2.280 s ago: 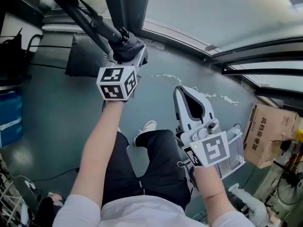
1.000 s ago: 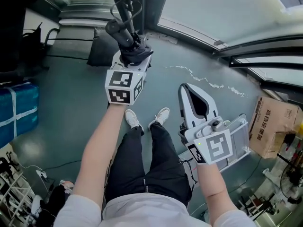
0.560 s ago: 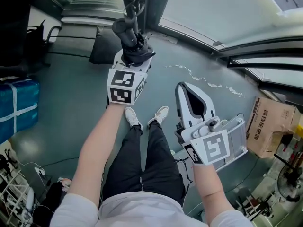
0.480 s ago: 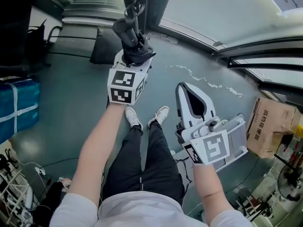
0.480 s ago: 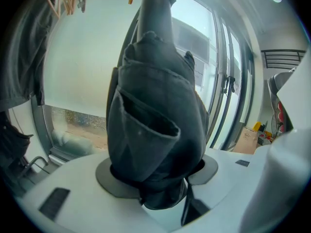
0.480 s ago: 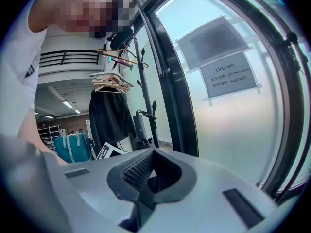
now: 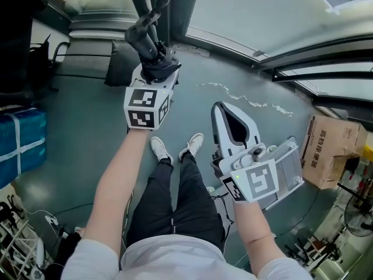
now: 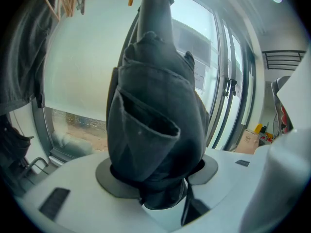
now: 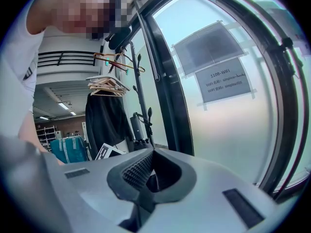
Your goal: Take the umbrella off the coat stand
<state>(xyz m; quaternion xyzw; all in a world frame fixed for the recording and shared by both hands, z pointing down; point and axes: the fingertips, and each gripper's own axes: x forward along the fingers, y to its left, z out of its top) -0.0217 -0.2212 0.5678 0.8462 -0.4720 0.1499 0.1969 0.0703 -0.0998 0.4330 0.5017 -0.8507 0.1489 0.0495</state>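
**Umbrella** [image 7: 143, 38]: folded, at the upper centre-left of the head view. It is clamped by its bunched cloth in the left gripper [image 7: 156, 70]. The left gripper view shows those jaws part-spread around the dark bundle, with the pads pressing it. Its wrist loop [image 7: 161, 2] points to the top edge; whether it is clear of the stand [image 9: 140, 91] cannot be told.

**Right gripper** [image 7: 220, 106]: at lower right, jaws together on nothing.

**Likely hazards:** The loop or tip may catch on a hook if the lift is too shallow or slanted, and that would tug the stand. The hold is on soft cloth, not the shaft, so the bundle may slide through the pads.

**Change from the earliest head view:** The umbrella no longer slants long toward the upper left but stands steep and foreshortened. Both shoes [image 7: 195, 143] now show beneath it.
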